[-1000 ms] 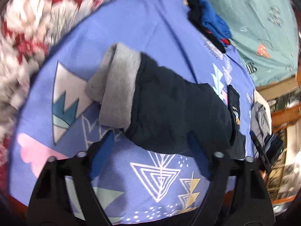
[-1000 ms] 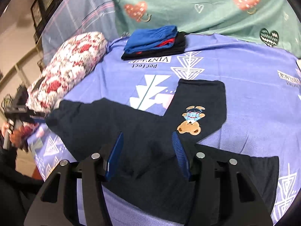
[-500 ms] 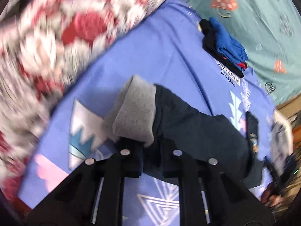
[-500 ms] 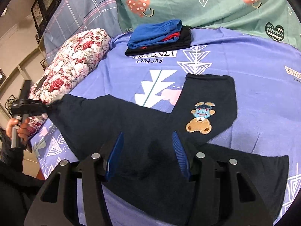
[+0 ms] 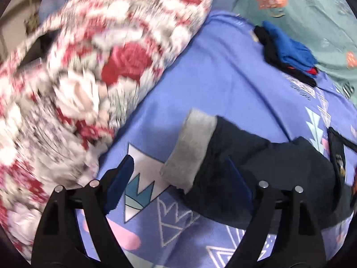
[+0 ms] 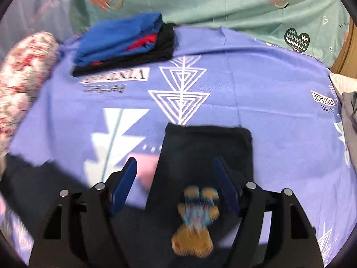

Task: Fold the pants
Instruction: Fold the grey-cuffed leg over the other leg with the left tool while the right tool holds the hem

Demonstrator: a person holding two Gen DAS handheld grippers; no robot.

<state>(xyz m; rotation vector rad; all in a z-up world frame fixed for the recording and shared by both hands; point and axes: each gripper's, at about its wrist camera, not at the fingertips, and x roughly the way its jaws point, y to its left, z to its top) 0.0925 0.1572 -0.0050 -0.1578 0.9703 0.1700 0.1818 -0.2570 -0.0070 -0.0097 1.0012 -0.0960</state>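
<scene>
Dark navy pants point(image 5: 267, 167) lie spread on the purple patterned bedspread point(image 5: 223, 78). Their grey fleece lining point(image 5: 191, 149) shows at a turned-back end in the left wrist view. My left gripper point(image 5: 178, 178) is open, with that grey end lying between its blue fingers. In the right wrist view one pant leg point(image 6: 207, 151) with a bear patch point(image 6: 194, 225) lies flat. My right gripper point(image 6: 176, 183) is open and hovers over this leg, holding nothing.
A floral red and white pillow point(image 5: 78, 78) lies close on the left. A folded stack of blue and black clothes point(image 6: 125, 44) sits at the back of the bed. A teal heart-print sheet point(image 6: 223, 2) hangs behind. Grey clothing point(image 6: 350, 122) lies at the right edge.
My left gripper was shut on the grey end half a second ago and has opened, letting it drop. My right gripper has moved forward along the leg towards the hem.
</scene>
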